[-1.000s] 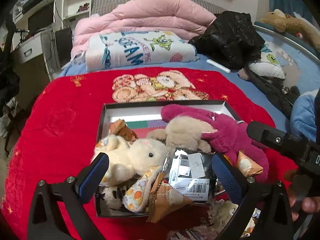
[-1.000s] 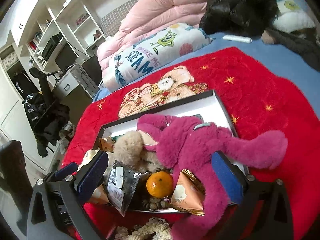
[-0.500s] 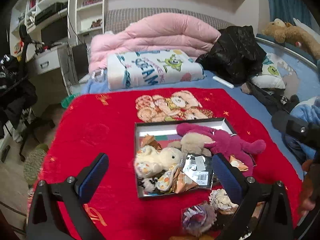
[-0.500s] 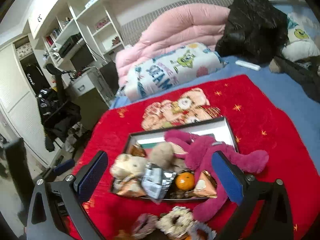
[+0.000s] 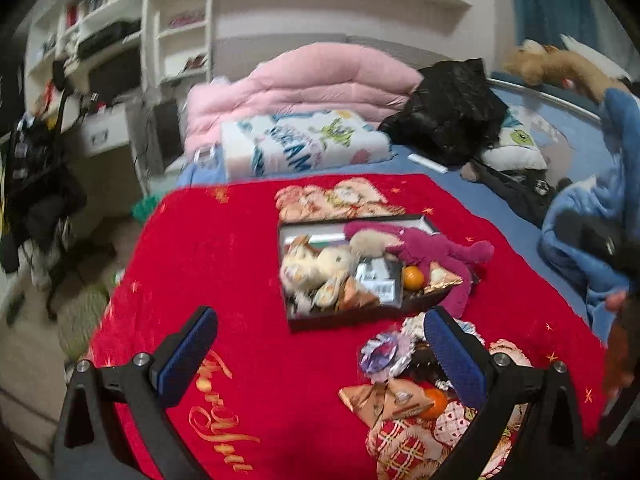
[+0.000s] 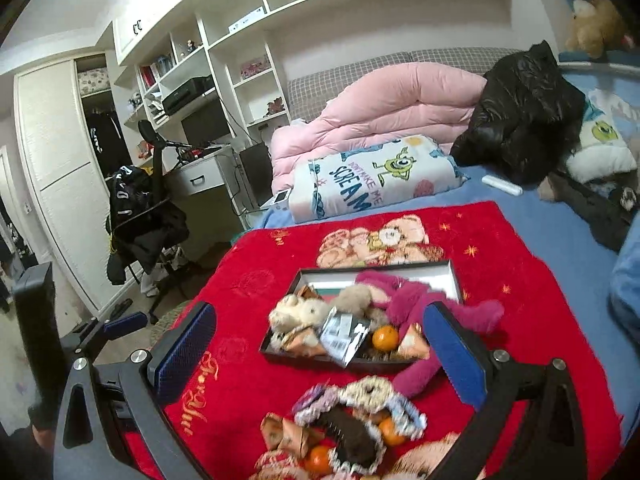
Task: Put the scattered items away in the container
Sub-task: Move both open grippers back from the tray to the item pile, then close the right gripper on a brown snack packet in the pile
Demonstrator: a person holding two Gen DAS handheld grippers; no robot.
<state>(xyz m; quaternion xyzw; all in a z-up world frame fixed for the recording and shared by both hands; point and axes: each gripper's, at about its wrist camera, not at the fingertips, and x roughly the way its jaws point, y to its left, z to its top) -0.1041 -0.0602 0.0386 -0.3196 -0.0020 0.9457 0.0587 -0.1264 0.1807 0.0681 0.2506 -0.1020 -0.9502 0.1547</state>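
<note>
Fingers (image 5: 188, 354) of left gripper (image 5: 320, 356) apart, right gripper (image 6: 320, 350) likewise apart, both empty above red blanket (image 5: 224, 248), box (image 6: 316, 359) of toys mid-blanket, loose snacks (image 6: 352, 428) just beside its near edge.

The bed (image 6: 560, 236) is covered by a blue sheet, over which a red blanket (image 6: 248, 276) is spread. On the blanket a shallow dark tray (image 6: 316, 360) is set, with loose scrunchies (image 6: 372, 390), snack packets (image 6: 288, 434) and oranges (image 6: 318, 459) scattered just beside its near edge. A pink duvet (image 6: 400, 96), a printed folded blanket (image 6: 376, 178) and a black jacket (image 6: 524, 108) are piled at the far end.
</note>
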